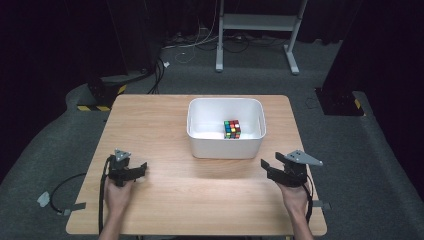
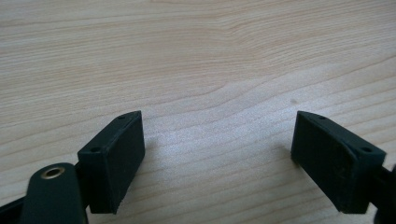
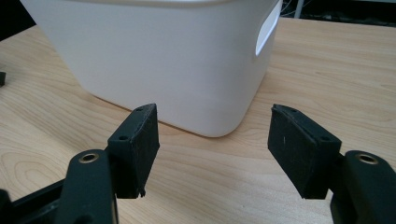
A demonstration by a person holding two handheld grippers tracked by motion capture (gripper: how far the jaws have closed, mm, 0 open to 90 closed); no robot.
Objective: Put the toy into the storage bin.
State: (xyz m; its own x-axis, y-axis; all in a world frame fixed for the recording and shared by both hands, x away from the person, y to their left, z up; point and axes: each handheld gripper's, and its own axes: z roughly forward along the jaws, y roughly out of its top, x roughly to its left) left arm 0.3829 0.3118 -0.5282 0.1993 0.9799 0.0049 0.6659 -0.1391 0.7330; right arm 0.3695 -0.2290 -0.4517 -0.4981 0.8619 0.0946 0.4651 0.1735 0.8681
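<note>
High view: wooden table carrying one white tub, set toward the far middle of the top. Inside the tub, one multicoloured puzzle cube, lying on the tub floor toward its near right part. Left gripper sits at the near left of the table, well apart from the tub, held in a hand. Right gripper sits at the near right, near the tub's front right corner but not touching it.

Left gripper view: both jaws spread wide, bare tabletop between them, nothing held.

Right gripper view: jaws likewise wide apart and empty, pointed at the tub's outer wall and rounded corner; a handle slot shows in the tub's side.
</note>
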